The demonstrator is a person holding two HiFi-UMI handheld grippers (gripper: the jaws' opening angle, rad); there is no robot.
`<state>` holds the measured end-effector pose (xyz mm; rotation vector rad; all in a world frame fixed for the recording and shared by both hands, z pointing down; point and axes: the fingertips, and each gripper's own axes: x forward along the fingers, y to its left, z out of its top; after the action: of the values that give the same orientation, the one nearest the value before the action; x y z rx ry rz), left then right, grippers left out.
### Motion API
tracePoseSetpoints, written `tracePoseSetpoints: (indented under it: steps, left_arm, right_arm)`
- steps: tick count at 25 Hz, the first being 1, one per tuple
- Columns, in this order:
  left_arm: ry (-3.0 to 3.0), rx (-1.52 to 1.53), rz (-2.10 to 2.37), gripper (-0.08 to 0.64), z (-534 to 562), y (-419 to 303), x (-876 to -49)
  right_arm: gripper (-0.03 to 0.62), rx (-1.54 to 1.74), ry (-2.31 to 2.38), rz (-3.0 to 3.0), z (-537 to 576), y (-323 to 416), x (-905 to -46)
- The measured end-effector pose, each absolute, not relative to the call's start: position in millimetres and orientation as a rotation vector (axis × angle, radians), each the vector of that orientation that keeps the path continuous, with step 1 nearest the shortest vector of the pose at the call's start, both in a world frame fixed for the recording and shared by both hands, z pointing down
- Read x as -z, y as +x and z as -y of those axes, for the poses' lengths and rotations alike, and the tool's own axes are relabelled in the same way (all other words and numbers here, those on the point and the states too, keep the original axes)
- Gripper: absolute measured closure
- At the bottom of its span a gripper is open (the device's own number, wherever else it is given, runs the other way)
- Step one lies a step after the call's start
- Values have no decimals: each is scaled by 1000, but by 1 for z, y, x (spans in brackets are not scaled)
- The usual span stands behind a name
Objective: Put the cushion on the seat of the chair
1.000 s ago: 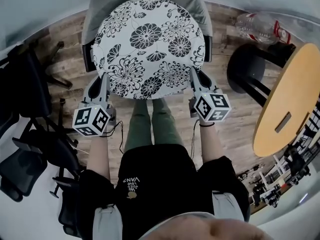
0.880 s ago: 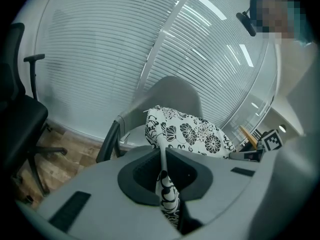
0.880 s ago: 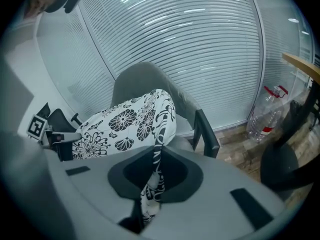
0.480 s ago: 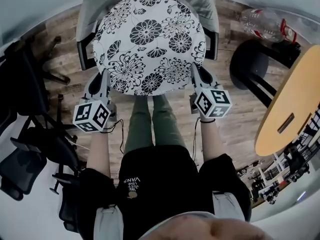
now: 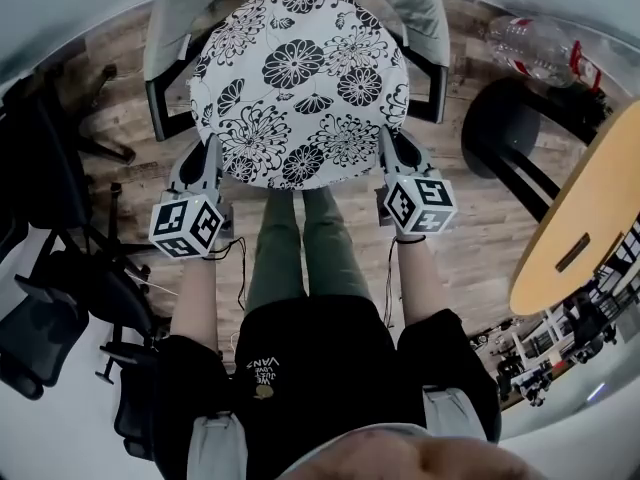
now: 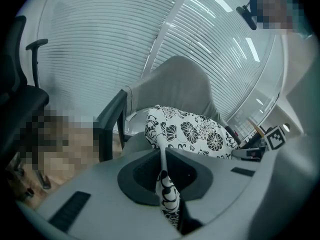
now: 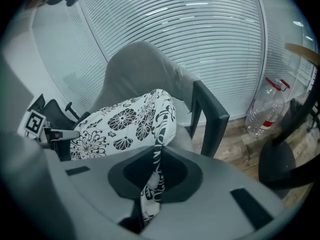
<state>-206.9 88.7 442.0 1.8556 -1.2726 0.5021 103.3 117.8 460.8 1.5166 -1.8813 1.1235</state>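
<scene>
The round cushion (image 5: 300, 83), white with black flowers, hangs over the grey chair (image 5: 170, 38) and covers most of its seat. My left gripper (image 5: 210, 158) is shut on the cushion's near left edge, and my right gripper (image 5: 388, 153) is shut on its near right edge. In the left gripper view, cushion fabric (image 6: 165, 184) is pinched between the jaws, with the grey chair back (image 6: 172, 84) behind. In the right gripper view, the cushion edge (image 7: 155, 179) is clamped the same way, and the chair's dark armrest (image 7: 210, 116) stands just to the right.
A round wooden table (image 5: 590, 208) is at the right, with a black stool (image 5: 510, 133) and a clear plastic bottle (image 5: 535, 43) beside it. Black office chairs (image 5: 50, 218) crowd the left. My legs (image 5: 300, 248) stand just before the chair on the wood floor.
Both grippers have lifted the cushion a little and carried it farther over the chair; the chair's black armrests now show more on both sides.
</scene>
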Motion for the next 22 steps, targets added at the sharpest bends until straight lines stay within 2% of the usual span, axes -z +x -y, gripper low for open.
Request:
tracePoseSetpoints:
  steps: [10, 22]
  left_arm:
    - [1827, -570, 1268, 529, -105, -211, -492]
    - [1792, -587, 1280, 529, -107, -213, -506]
  right_arm:
    - [560, -1100, 1495, 1805, -134, 107, -508]
    - [560, -1125, 1479, 1776, -137, 106, -523]
